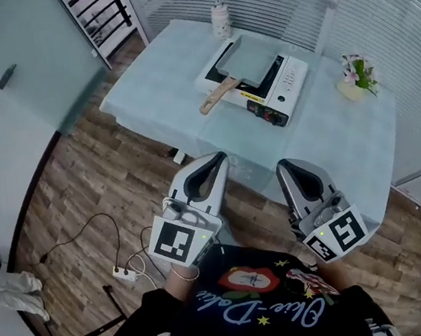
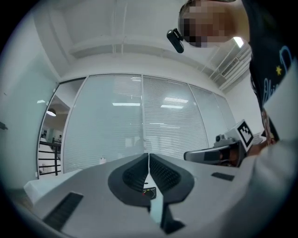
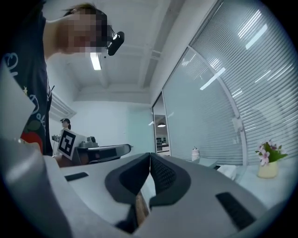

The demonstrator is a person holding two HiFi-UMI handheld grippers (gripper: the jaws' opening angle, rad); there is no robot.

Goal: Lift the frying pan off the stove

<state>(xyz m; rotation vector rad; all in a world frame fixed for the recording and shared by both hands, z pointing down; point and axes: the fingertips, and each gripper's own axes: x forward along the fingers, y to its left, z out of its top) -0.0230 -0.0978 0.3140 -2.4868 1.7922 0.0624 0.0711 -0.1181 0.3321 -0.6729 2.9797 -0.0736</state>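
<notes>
Grey and square, the pan [image 1: 246, 57] sits on the white stove [image 1: 291, 80] toward the far side of the table [image 1: 145, 83], well apart from both grippers and beyond their tips in the head view. The left gripper [image 1: 218, 158] is down at the table's near edge, and the pan lies up and to the right of its tip. The right gripper [image 1: 281, 166] is just beside it, with its tip over the cloth, and the pan lies almost straight ahead of it. Each gripper view shows its own jaws pressed together along the whole dark pads, with nothing caught between them, so both are closed and empty. A yellow label [image 1: 251, 98] runs along the stove's front, its print too small to read. The person's dark shirt [image 1: 251, 304] carries pale cursive lettering that appears upside down in the head view and cannot be read with any certainty. Each gripper bears a black-and-white square marker and no words. The pan's wooden handle [image 1: 217, 95] sticks out past the stove's left end, so the long axis runs on a slant from the upper right down to the lower left, with the handle's free end aimed at the near left of the table, roughly toward the left gripper. A small jar [image 1: 220, 18] stands behind the stove, and flowers [image 1: 357, 73] stand off to its right
</notes>
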